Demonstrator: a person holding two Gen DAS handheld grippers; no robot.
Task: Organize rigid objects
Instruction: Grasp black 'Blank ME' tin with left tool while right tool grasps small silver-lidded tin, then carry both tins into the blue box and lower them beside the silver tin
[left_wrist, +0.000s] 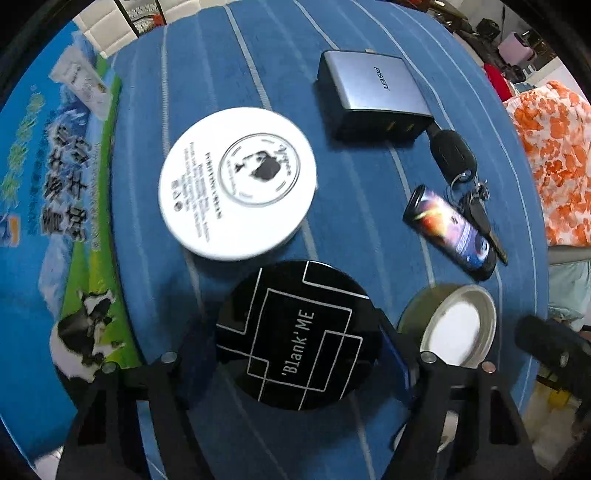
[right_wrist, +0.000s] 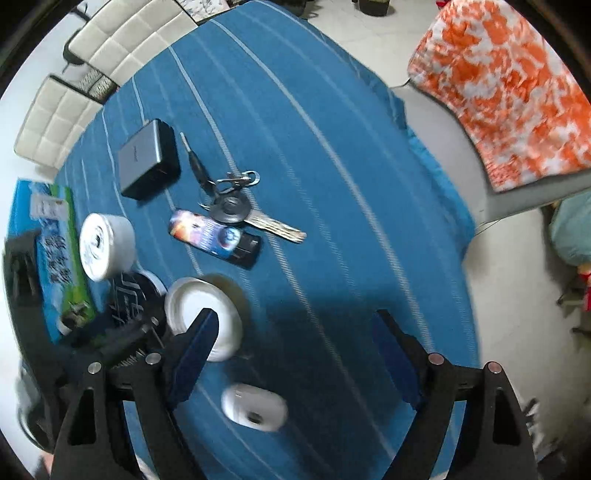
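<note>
Between my left fingers (left_wrist: 299, 343) sits the black round compact (left_wrist: 295, 336), lid marked 'Blank'ME; the two blue pads flank its rim on either side and look to be pinching it, though the exact contact at the left pad is blurred. It is low over the blue striped cloth (left_wrist: 354, 229) that covers the desk.

Just right of the compact, an open white jar lid (left_wrist: 458, 325) lies hollow side up, touching or nearly touching my right pad (left_wrist: 397, 350); cannot tell which. Beyond the compact, close but apart, stands a white round tin (left_wrist: 238, 182) with a printed label. Farther off lies a grey PISEN charger (left_wrist: 373, 94). A black car key with ring (left_wrist: 458, 158) lies near its corner, and a dark printed tube (left_wrist: 450, 229) lies flat beside the keys. A blue and green printed carton (left_wrist: 48, 192) lies along the left side.

Right wrist view: my right fingers (right_wrist: 291, 332) are spread wide, holding nothing, hovering over bare cloth. The left pad (right_wrist: 195, 354) overlaps the white jar lid (right_wrist: 203, 317) in the picture; whether it touches I cannot tell. A small white rounded object (right_wrist: 255, 410), blurred, lies on the cloth below and between the fingers. The charger (right_wrist: 147, 160), keys (right_wrist: 232, 199), tube (right_wrist: 214, 236) and tin (right_wrist: 105, 245) show farther off. An orange and white patterned cloth (right_wrist: 509, 88) drapes a chair off the desk's right side.
</note>
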